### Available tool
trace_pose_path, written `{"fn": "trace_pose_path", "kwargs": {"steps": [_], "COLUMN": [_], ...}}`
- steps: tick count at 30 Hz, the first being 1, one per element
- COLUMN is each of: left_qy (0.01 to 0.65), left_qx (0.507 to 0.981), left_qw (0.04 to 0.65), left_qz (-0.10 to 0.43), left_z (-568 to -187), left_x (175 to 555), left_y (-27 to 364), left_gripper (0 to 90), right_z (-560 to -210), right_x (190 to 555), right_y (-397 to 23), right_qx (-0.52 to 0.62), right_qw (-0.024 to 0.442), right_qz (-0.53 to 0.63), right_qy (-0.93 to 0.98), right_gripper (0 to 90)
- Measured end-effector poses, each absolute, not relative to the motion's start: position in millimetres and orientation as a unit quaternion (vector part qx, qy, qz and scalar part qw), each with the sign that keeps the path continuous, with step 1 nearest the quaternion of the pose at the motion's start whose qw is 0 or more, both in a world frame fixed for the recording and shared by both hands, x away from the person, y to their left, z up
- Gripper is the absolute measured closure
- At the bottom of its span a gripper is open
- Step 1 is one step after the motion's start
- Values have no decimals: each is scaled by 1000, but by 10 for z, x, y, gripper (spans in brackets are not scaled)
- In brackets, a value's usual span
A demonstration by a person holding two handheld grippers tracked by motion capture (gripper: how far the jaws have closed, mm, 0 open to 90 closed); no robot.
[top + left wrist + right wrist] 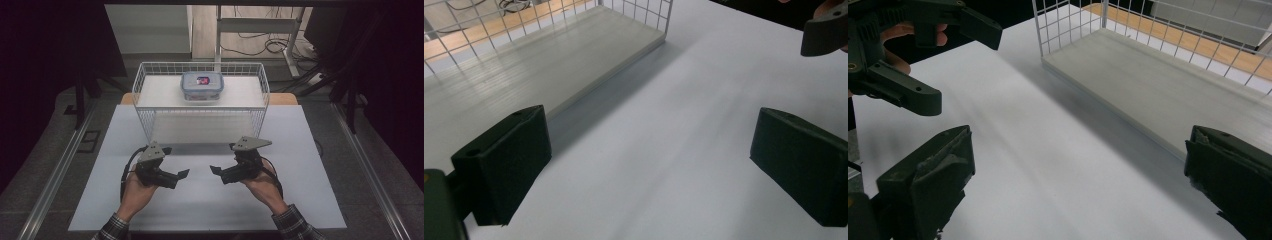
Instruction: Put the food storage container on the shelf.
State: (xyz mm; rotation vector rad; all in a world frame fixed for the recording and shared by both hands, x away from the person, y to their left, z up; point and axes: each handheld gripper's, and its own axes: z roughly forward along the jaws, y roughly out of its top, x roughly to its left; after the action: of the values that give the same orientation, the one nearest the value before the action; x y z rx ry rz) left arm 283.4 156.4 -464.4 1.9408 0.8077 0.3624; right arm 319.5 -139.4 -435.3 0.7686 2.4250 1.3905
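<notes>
Your left gripper (184, 174) sits at about 7 o'clock on the white table (300, 200), jaws spread wide and empty, pointing inward; your right gripper (216, 170) mirrors it at 5 o'clock, equally wide, nothing held. In the left gripper view the pads (504, 165) stand well apart over bare tabletop; same story in the right gripper view, pads (928, 180) parted, basket corner ahead. Beyond both, toward 12 o'clock, stands the white wire basket (142, 90), its floor a pale board. Far inside it, near the back wall, rests the clear lidded food container (202, 86), something dark red and blue showing through the lid; contents otherwise too small to tell. Expect rigid plastic, likely light, with smooth, slippery walls and rounded corners. The lid looks clipped on, so lifting by the lid rim is risky if a clip is loose. Better to come down over the basket rim and pinch across the short sides of the body, below the lid, one gripper each side.
</notes>
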Motion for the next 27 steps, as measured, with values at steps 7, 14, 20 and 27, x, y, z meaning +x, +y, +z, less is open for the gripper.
{"fn": "trace_pose_path", "kwargs": {"steps": [7,14,20,27], "left_qy": [339,343,351,358], "left_qx": [795,795,793,792], "left_qw": [481,477,475,471], "left_qz": [149,151,153,150], "left_z": [-4692,-4731,-4779,-4842], "left_x": [2778,2718,2658,2618], "left_y": [1619,1668,1728,1768], "left_gripper": [28,29,29,31], "right_z": [-4387,-4420,-4445,-4478], "right_x": [3164,3123,3083,3026], "right_y": [-1468,-1544,-1600,-1658], "right_qx": [267,269,271,274], "right_qw": [122,127,130,131], "right_qz": [471,468,467,464], "right_qy": [832,832,832,832], "right_gripper": [0,0,0,0]}}
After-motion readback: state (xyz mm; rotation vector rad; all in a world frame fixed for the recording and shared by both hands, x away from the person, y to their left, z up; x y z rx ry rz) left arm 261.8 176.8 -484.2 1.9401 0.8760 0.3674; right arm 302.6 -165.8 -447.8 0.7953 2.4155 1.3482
